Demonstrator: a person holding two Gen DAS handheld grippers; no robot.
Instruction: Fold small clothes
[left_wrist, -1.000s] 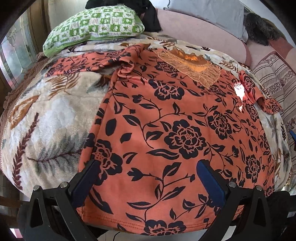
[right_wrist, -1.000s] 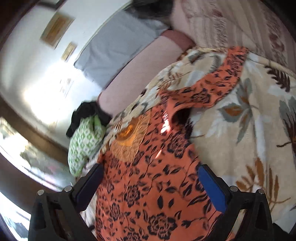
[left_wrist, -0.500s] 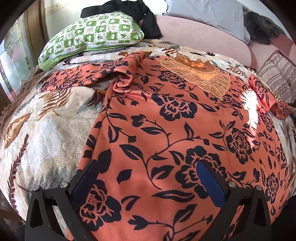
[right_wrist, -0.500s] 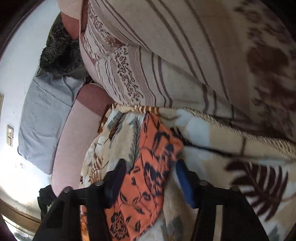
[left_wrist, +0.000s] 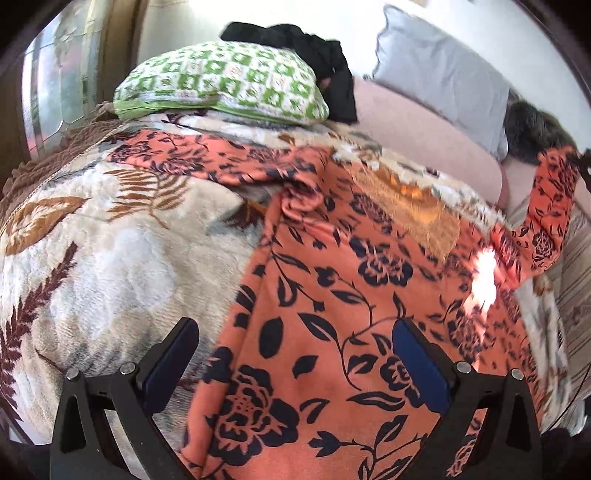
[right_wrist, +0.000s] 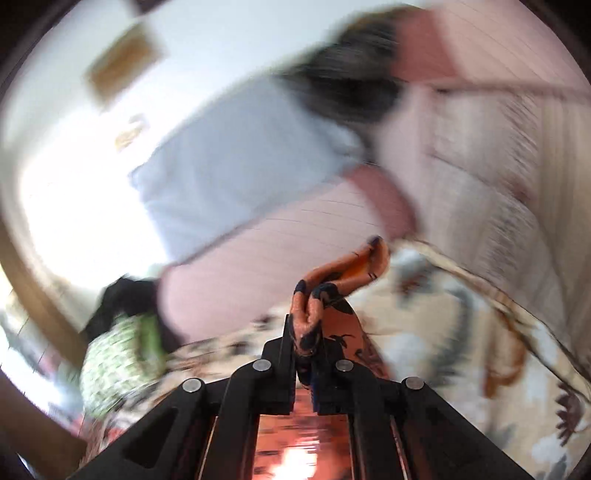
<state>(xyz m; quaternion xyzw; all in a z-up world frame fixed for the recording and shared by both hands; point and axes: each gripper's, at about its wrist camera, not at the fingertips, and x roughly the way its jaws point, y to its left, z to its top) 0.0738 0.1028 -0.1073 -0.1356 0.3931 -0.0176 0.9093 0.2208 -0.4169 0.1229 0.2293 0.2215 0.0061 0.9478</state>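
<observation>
My left gripper hangs over the near part of the orange floral top with its two blue pads spread wide apart and nothing pressed between them. One pad sits over the leaf-print blanket, the other over the garment's body, so the top's left side edge runs up between them. The top lies spread flat on that blanket, its embroidered gold neckline toward the far side and one sleeve stretched out flat to the left, just below the green checked pillow. A black garment is draped over the pillow's far end, and a grey cushion leans on the pink sofa back behind.

The other sleeve is raised off the blanket at the right edge of my left view, pulled up toward the sofa.

From the right wrist I see why: my right gripper is clamped tight on a bunched fold of that orange sleeve, the cloth squeezed between the closed fingers and its loose end curling out beyond the tips. This view is heavily smeared, so I can only guess that the fabric trailing down beneath the gripper is the rest of the sleeve. The blanket and the grey cushion show behind it.
</observation>
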